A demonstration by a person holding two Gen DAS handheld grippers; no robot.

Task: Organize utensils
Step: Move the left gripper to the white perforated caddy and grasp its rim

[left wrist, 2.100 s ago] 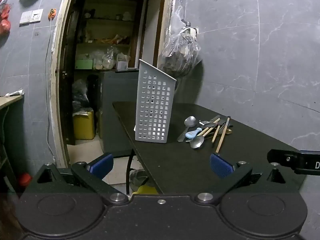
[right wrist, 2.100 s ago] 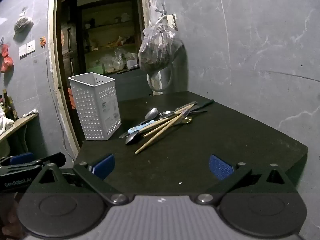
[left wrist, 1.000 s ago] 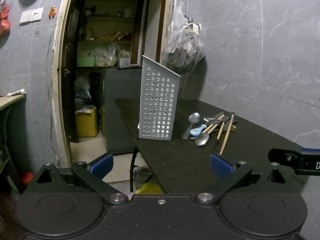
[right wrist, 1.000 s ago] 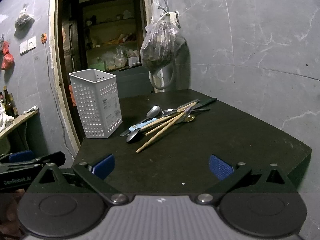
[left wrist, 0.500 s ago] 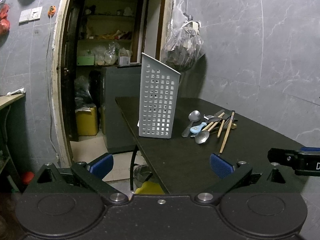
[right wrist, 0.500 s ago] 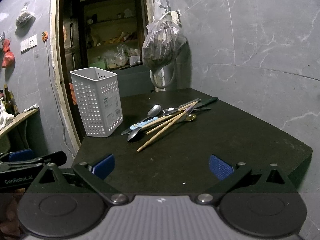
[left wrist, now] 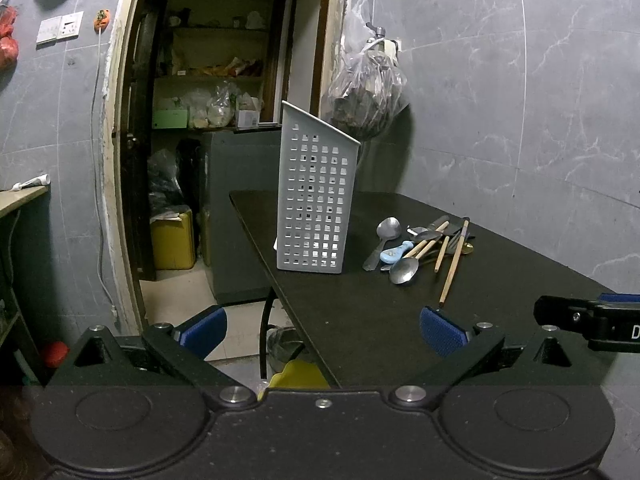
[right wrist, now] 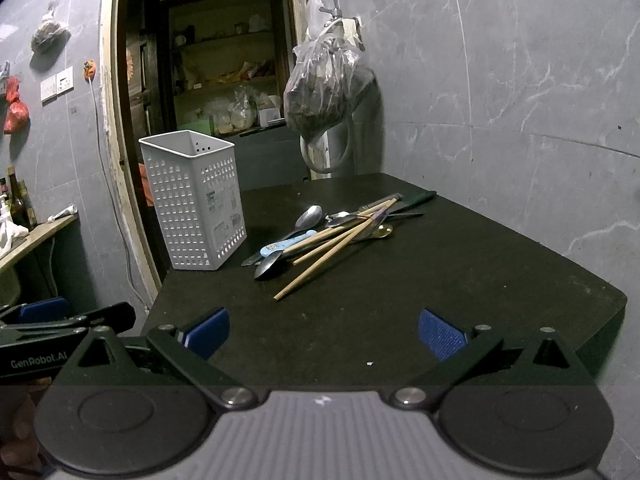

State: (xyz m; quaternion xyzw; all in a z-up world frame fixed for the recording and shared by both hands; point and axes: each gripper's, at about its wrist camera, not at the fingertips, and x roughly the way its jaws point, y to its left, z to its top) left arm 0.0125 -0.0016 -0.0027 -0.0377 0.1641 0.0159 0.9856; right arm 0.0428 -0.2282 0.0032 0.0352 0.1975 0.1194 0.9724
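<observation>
Both hand-held grippers spread apart, left (left wrist: 323, 327), right (right wrist: 323, 332), only right view shows holder (right wrist: 195, 200) rim

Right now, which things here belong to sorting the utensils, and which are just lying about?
For the job:
- white perforated holder
- utensil pile: spoons, wooden chopsticks, blue-handled piece

Not for it:
- hanging plastic bag
- yellow jerrycan
- shelf clutter

White perforated holder (right wrist: 196, 204) — black table (right wrist: 440, 280), blue fingers (right wrist: 440, 335)
</observation>
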